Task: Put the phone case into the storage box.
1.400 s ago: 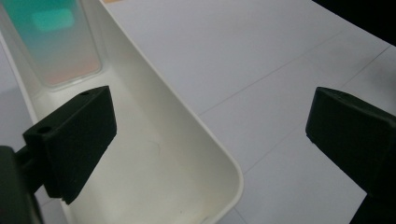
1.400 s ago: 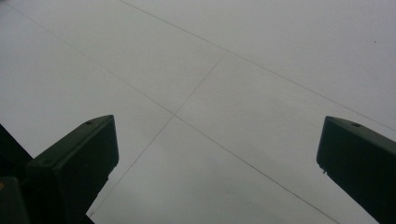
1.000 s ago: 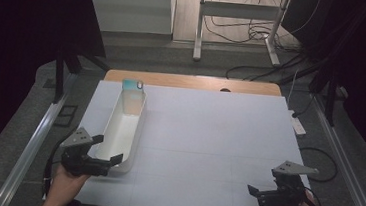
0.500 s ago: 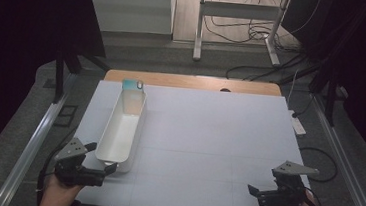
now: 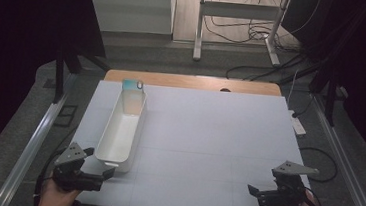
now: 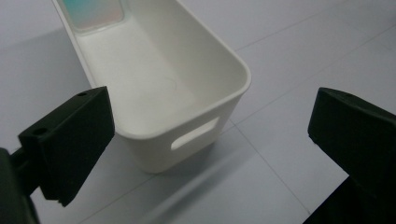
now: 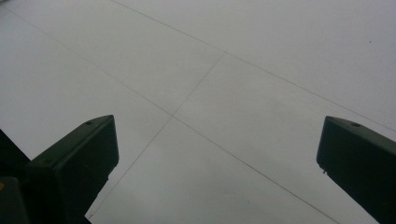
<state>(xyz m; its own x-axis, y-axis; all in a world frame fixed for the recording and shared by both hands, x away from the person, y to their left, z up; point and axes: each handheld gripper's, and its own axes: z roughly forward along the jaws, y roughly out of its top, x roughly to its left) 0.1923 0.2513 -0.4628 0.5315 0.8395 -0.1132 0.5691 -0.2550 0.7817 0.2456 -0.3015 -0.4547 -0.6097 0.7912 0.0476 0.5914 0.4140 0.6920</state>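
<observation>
A long white bin [image 5: 119,136] lies lengthwise on the left side of the table. A teal, phone-like object [image 5: 133,85] stands against the bin's far end wall. My left gripper [image 5: 103,176] sits at the near left corner, just short of the bin's near end, open and holding nothing. In the left gripper view the bin's near wall with its handle slot [image 6: 194,133] lies between and beyond the wide-apart jaws, and the teal object [image 6: 93,11] shows at the top. My right gripper [image 5: 257,194] rests open near the front right edge, and its own view [image 7: 219,149] has bare table between the jaws.
The white table top [image 5: 218,136] stretches between the two grippers, with a wooden strip [image 5: 193,82] along its far edge. Metal rails [image 5: 31,145] run along both sides of the table. Cables and a stand's legs [image 5: 236,47] lie on the floor beyond.
My left gripper has drawn back from the bin's near end toward the table's front edge. The bin and the right gripper have stayed in place.
</observation>
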